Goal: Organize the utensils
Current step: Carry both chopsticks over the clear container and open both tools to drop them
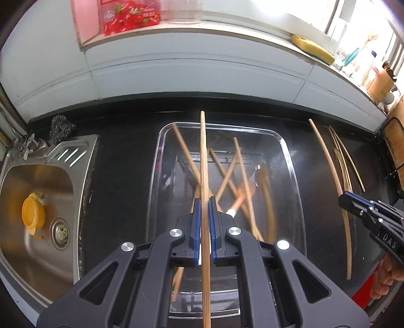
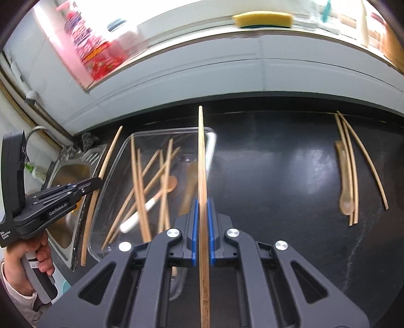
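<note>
My left gripper is shut on a bamboo chopstick and holds it above a clear glass tray with several chopsticks and a wooden spoon inside. My right gripper is shut on another bamboo chopstick, near the tray's right rim. On the black counter to the right lie chopsticks and a wooden spoon. The right gripper shows in the left wrist view, and the left gripper shows in the right wrist view, holding its chopstick.
A steel sink with an orange cup sits left of the tray, a steel scourer behind it. A white tiled wall and ledge with a yellow sponge and red packet run along the back.
</note>
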{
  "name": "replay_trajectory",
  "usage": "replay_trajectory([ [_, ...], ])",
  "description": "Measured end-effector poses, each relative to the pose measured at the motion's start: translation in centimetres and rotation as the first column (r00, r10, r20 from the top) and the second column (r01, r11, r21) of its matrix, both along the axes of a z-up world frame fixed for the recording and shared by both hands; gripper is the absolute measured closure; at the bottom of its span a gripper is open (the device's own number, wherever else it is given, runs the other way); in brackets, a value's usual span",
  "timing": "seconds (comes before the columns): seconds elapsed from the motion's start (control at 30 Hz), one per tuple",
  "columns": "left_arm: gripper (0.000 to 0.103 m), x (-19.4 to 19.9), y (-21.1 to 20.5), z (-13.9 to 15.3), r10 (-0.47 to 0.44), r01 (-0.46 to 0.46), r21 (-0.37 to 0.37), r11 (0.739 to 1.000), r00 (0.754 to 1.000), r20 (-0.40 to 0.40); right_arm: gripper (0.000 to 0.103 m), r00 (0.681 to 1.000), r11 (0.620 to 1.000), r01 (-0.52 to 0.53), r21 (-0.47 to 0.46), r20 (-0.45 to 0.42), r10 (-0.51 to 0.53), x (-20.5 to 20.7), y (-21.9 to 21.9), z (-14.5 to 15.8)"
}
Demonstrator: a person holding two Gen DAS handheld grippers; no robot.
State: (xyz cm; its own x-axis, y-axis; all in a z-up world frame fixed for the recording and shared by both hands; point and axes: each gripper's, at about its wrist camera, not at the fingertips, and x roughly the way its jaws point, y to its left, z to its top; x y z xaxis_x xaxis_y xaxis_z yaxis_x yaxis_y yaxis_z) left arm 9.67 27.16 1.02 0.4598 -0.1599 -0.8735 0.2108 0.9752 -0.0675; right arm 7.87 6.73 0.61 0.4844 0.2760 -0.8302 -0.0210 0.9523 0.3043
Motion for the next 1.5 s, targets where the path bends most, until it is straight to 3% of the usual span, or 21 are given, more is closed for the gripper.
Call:
replay_trajectory([
  [0.43, 0.097, 0.0, 0.9, -0.7, -0.013, 0.013, -0.019, 1.0, 1.0, 0.002, 0.095, 0.999, 0.998, -0.032, -0.058, -0.032, 0.03, 0.8, 4.3, -0.3],
  [1.27, 0.097, 1.4, -0.3, -1.7, -0.03, 0.029, -0.042, 0.999, 0.999, -0.021, 0.095, 0.998, 0.997, -0.028, -0.068, -0.052, 0.025, 1.6, 4.4, -0.8],
  [1.5, 0.097, 2.3, -0.1, -0.6, -0.019, 0.018, -0.07, 0.997, 1.0, -0.004, 0.095, 0.998, 0.998, -0.027, -0.064, -0.057, 0.023, 1.7, 4.5, -0.9],
])
